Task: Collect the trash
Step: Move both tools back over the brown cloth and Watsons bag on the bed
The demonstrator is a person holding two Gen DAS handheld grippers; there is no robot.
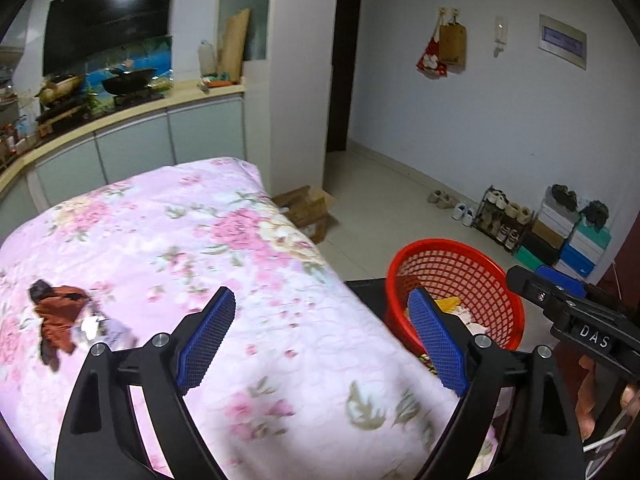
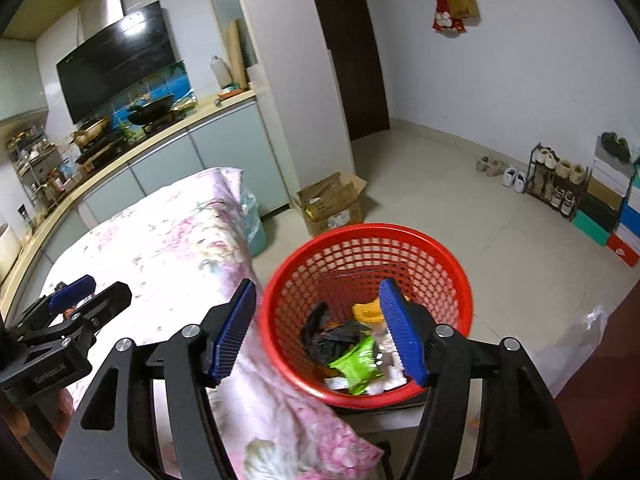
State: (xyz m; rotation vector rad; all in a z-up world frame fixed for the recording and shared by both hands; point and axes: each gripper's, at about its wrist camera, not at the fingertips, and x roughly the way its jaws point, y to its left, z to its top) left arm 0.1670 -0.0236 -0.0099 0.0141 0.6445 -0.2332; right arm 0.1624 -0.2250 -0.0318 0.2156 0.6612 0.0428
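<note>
Left gripper (image 1: 322,340) spread wide, empty, above floral cloth (image 1: 200,240). Right gripper (image 2: 318,332) parted, empty, over red basket (image 2: 360,236) holding wrappers (image 2: 356,364). More trash (image 1: 64,316) lying on cloth at left.

Left gripper (image 1: 322,340) hangs over the pink floral quilt (image 1: 224,248), jaws spread wide with nothing between the blue pads. Crumpled brown and dark trash (image 1: 60,316) lies on the quilt off to its left, while the red basket (image 1: 476,280) sits beside the quilt's edge at right.
</note>
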